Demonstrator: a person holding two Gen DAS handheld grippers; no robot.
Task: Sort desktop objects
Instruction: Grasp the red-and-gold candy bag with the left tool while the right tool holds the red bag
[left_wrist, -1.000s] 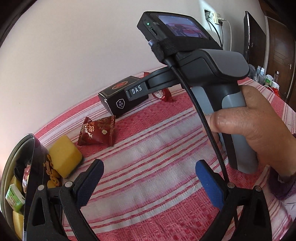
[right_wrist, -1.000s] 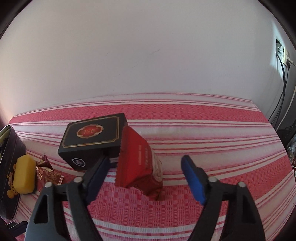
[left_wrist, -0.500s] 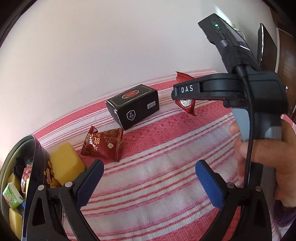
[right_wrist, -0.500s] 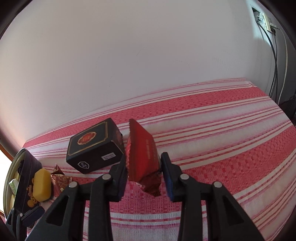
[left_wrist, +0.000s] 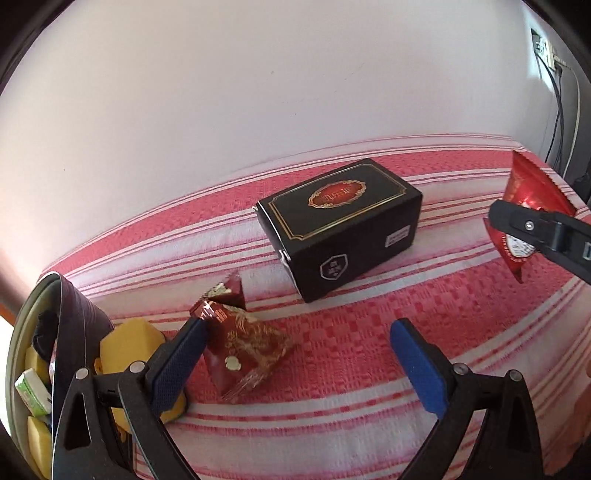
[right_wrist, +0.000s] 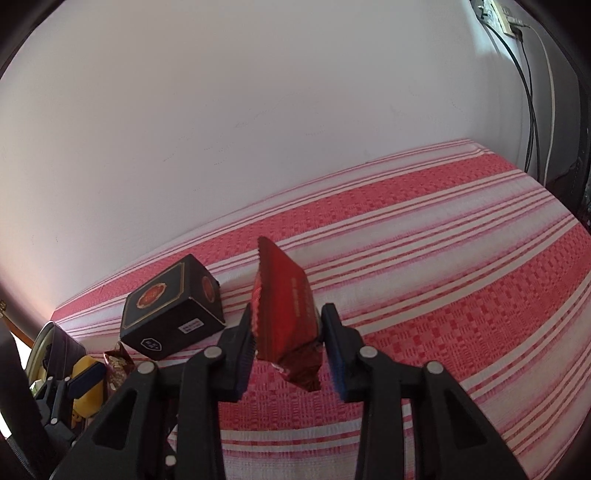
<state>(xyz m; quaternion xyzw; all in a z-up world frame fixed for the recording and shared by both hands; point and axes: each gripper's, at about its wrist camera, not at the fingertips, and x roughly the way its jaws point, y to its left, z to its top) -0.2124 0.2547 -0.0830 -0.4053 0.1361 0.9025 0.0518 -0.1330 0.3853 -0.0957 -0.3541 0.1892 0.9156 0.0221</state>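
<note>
Between the right gripper's (right_wrist: 288, 334) closed pads, a red packet (right_wrist: 286, 314) (light, crinkly) hangs; left gripper (left_wrist: 299, 363) gapes.

Woven cloth, glossy foil, matt card and plastic

The desk (left_wrist: 351, 354) wears a coarse woven red-and-white striped cloth. The red snack packet (right_wrist: 286, 314) is shiny, crinkled foil; the patterned packet (left_wrist: 240, 347) likewise glossy. The black box (left_wrist: 340, 225) looks like smooth matt card with gilt print. The left hand-held gripper (left_wrist: 299, 362) is matt black plastic with textured blue pads (left_wrist: 417, 369).
</note>
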